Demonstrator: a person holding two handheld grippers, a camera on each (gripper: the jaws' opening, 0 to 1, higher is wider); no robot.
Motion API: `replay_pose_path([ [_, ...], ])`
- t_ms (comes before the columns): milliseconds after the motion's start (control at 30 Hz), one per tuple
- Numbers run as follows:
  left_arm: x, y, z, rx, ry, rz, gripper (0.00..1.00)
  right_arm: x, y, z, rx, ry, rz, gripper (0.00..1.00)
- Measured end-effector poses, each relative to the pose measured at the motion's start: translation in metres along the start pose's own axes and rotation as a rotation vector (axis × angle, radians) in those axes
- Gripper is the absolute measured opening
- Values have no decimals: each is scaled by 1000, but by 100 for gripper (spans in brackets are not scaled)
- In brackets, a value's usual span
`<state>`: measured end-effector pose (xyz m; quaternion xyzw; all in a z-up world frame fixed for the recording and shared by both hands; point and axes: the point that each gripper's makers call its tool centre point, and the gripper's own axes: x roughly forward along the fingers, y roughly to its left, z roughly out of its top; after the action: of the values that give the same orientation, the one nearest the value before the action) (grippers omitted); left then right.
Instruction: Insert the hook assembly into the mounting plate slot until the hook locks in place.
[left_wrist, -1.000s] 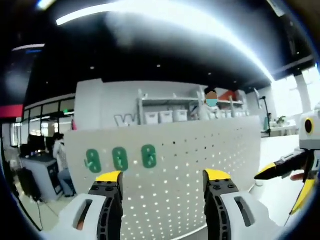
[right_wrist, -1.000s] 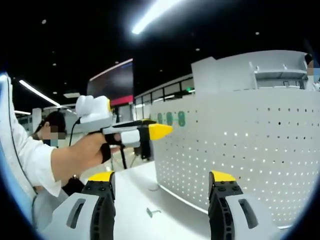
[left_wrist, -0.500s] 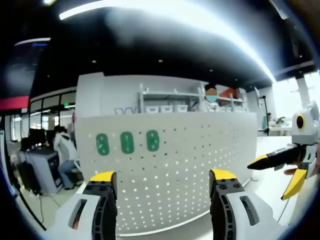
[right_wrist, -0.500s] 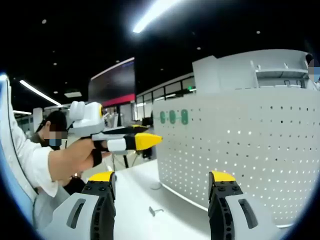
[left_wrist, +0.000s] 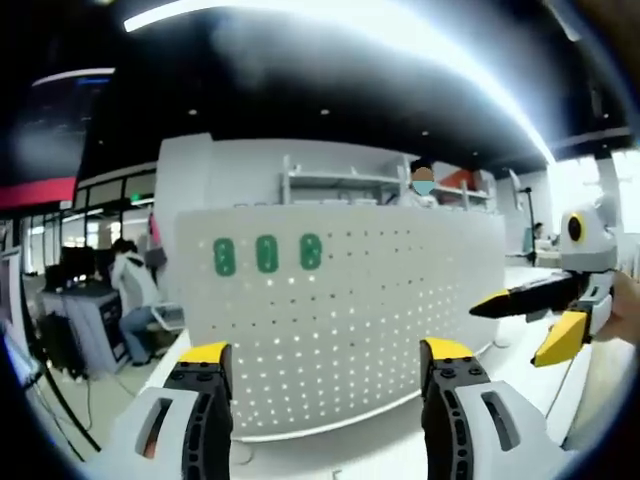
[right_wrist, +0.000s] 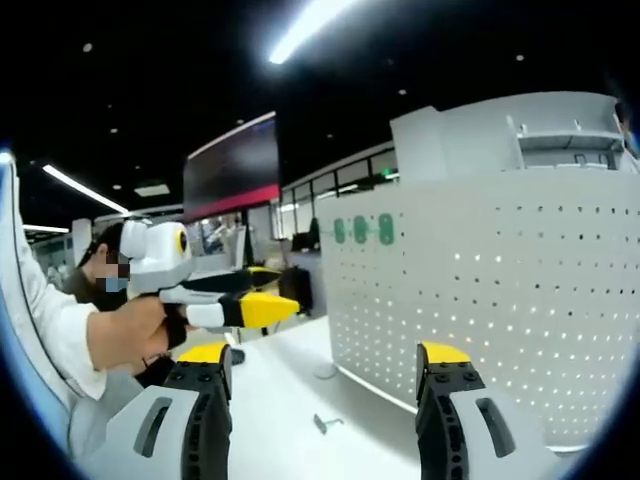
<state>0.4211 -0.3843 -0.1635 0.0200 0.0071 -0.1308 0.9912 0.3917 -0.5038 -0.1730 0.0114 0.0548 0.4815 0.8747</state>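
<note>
A white perforated mounting plate (left_wrist: 340, 320) stands upright on the white table, with green tags (left_wrist: 266, 254) at its upper left. In the right gripper view the plate (right_wrist: 500, 300) is on the right, and a small metal hook (right_wrist: 328, 423) lies on the table (right_wrist: 285, 400) in front of it. My left gripper (left_wrist: 325, 352) is open and empty, short of the plate. My right gripper (right_wrist: 325, 352) is open and empty too, above the table near the hook. A hand holds the left gripper (right_wrist: 245, 300) at the left of that view. The right gripper (left_wrist: 535, 310) comes in from the right, jaws apart.
Behind the plate stand a white partition and a shelf with bins (left_wrist: 340, 190). People sit at desks far left (left_wrist: 130, 290). A sleeve and hand (right_wrist: 90, 335) are at the left of the right gripper view.
The left gripper has drawn back from the plate, which looks smaller and more fully in view now. In the right gripper view the left gripper has sunk and moved left. Both stay open.
</note>
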Motion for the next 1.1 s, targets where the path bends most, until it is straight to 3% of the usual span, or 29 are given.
replay_pose_path([
  [567, -29, -1, -3, -8, 41, -16, 76, 22, 4, -9, 5, 39, 37, 72],
  [1100, -46, 2, -1, -28, 61, -56, 75, 43, 5, -42, 17, 129, 49, 66],
])
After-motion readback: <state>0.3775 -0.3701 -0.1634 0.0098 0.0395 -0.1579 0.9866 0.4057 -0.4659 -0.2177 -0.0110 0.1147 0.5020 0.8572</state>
